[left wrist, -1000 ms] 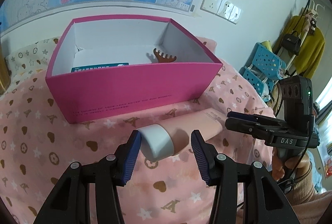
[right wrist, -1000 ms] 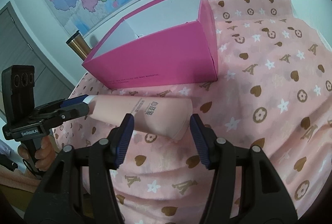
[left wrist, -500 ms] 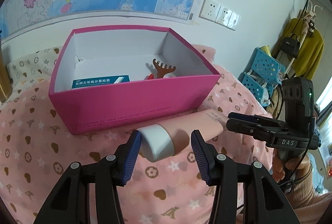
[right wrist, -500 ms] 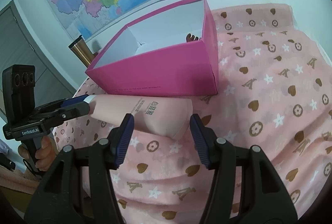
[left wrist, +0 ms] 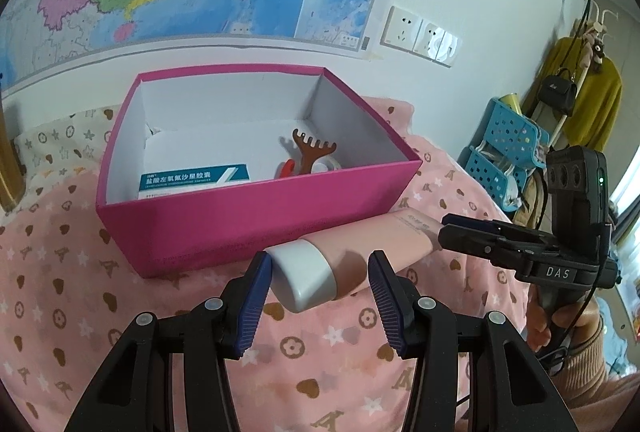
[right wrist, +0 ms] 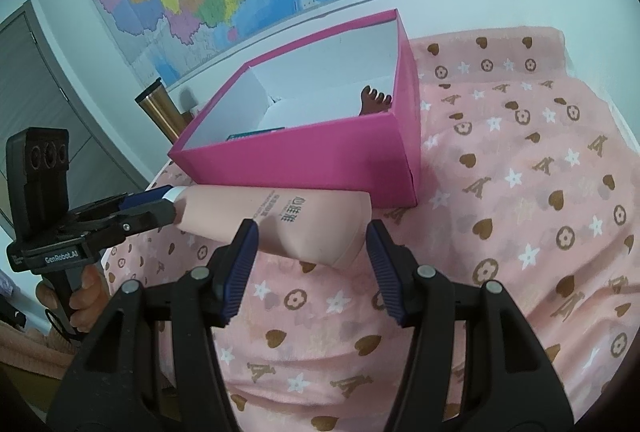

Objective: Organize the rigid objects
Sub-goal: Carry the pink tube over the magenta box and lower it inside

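A pink tube with a white cap hangs level above the pink cloth, in front of the magenta box. My left gripper is shut on its cap end. My right gripper is shut on its flat tail end. The box is open on top and holds a blue and white medicine carton, a brown comb-like piece and a red and white item. The tube sits below the box rim.
A pink patterned cloth covers the surface. A brass-coloured cylinder stands left of the box by the wall. A wall map and sockets are behind. Blue baskets and hanging clothes stand far right.
Both grippers have risen with the tube held between them. The box's inside shows more from above, and the tube is now clear of the cloth.
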Demonstrator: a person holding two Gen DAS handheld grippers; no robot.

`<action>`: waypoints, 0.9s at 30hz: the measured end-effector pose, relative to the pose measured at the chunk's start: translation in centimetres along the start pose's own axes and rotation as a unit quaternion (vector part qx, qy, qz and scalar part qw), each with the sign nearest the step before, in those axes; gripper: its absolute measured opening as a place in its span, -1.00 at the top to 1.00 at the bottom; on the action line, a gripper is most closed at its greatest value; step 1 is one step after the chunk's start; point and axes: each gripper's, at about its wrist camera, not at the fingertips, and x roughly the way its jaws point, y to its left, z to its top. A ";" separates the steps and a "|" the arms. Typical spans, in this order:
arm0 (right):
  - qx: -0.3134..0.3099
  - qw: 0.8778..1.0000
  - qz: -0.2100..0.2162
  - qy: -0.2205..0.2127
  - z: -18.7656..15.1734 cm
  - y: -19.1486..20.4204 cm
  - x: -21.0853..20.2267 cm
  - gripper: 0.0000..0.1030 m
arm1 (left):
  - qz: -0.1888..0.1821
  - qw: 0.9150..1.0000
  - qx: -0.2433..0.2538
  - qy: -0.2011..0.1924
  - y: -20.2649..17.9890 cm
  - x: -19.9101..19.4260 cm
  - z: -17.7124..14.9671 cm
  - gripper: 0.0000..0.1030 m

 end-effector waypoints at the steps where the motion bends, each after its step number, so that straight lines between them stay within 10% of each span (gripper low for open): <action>1: 0.000 1.000 0.000 -0.001 0.1 0.0 0.0 -0.14 | 0.000 1.000 0.001 -0.001 0.0 0.0 0.1 0.03; 27: -0.010 1.000 0.001 -0.019 1.5 -0.3 -0.6 -0.14 | 0.004 1.000 0.015 -0.021 -0.8 -0.3 1.1 -0.02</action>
